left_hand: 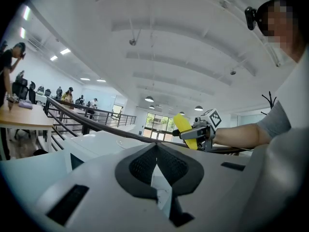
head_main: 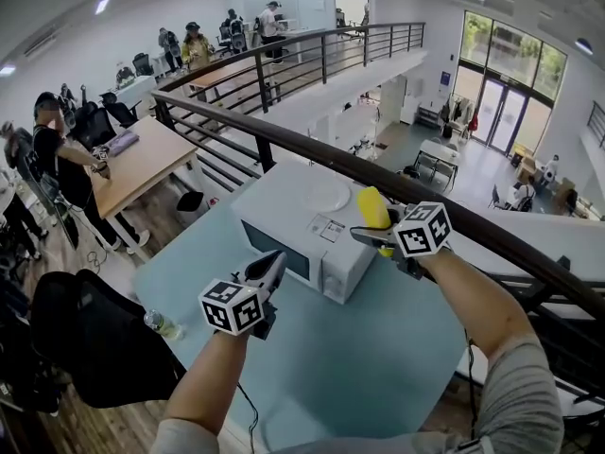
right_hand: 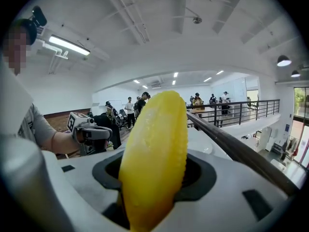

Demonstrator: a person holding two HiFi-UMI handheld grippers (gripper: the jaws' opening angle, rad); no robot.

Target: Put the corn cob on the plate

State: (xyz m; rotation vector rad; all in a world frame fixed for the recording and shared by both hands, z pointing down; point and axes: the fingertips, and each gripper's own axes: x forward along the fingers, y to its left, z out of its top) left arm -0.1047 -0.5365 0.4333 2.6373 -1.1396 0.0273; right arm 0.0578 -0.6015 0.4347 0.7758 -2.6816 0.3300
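The yellow corn cob (head_main: 373,206) stands upright between the jaws of my right gripper (head_main: 376,230), which is shut on it above the right end of the white microwave (head_main: 293,218). In the right gripper view the cob (right_hand: 154,158) fills the middle. A white plate (head_main: 326,195) lies on top of the microwave, just left of the cob. My left gripper (head_main: 274,261) hovers in front of the microwave door, its jaws closed with nothing in them (left_hand: 155,151). The left gripper view shows the cob (left_hand: 182,129) held off to the right.
The microwave sits on a light-blue table (head_main: 378,367). A dark railing (head_main: 473,220) runs right behind it, with a drop to the lower floor beyond. A water bottle (head_main: 163,324) and a black chair (head_main: 85,348) are at the table's left edge.
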